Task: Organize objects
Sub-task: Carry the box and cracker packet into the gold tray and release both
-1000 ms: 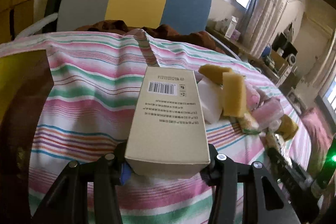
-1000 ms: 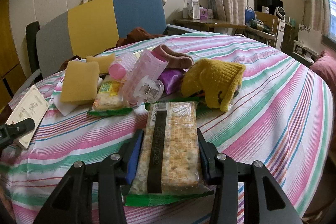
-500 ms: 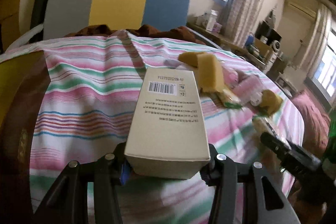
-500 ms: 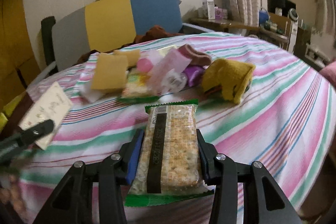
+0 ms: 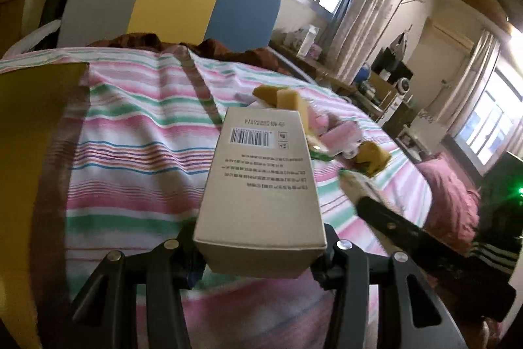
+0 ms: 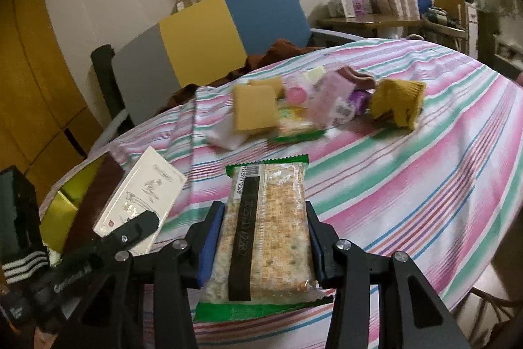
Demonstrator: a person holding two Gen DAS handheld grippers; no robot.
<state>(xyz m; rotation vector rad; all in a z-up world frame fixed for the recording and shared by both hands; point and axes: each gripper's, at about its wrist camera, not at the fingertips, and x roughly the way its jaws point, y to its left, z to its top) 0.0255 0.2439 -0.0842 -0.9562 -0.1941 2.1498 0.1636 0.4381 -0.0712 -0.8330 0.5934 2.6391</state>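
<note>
Meanwhile, the left gripper's fingers pinch a beige carton, the right gripper's fingers pinch a cracker packet, both above the striped table.

"2025/11" on cracker pack

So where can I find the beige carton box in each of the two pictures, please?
Left wrist view: the beige carton box fills the centre, clamped between the left gripper fingers, barcode face up.
Right wrist view: the same box sits at lower left, its pale printed face showing, above the dark yellow-lined opening.
Shared landmark: the grey, yellow and blue chair back behind the striped cloth.
</note>
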